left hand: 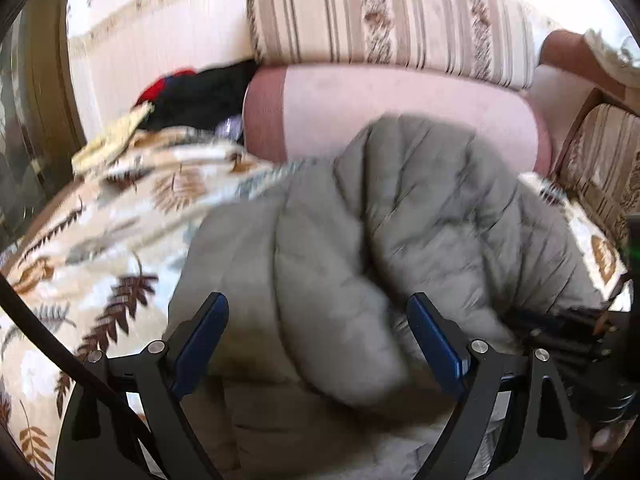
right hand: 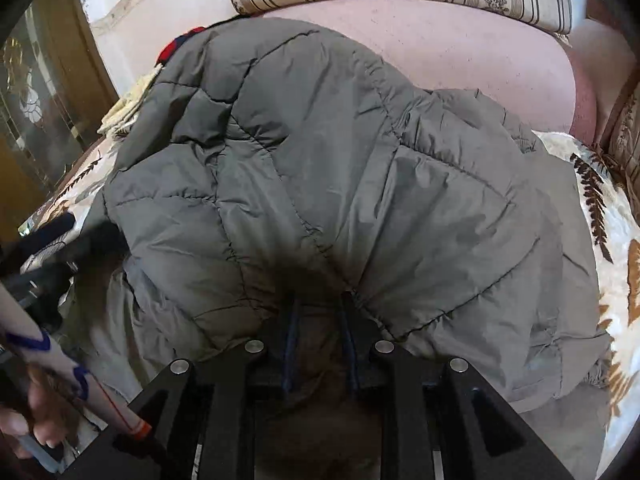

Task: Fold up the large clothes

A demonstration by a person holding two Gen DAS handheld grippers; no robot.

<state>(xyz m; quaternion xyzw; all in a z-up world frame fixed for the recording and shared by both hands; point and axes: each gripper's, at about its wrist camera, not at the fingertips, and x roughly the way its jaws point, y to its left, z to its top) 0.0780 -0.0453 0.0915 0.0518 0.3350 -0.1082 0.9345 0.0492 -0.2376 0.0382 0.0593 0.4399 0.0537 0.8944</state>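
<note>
Left gripper (left hand: 318,312): jaws stood wide, a puffed fold of the grey jacket (left hand: 400,216) bulging between them, no pad seen touching it. Right gripper (right hand: 320,312): jaws narrow, pinched on a jacket (right hand: 320,168) edge, which draped over the fingertips. Jacket lay bunched on a fern-print blanket (left hand: 100,240), before a pink bolster (left hand: 400,104) and striped cushion (left hand: 392,16).

Leaf-print blanket (left hand: 100,248) under grey quilted jacket (right hand: 320,168), yellow cloth (left hand: 108,144) at the edge.
</note>
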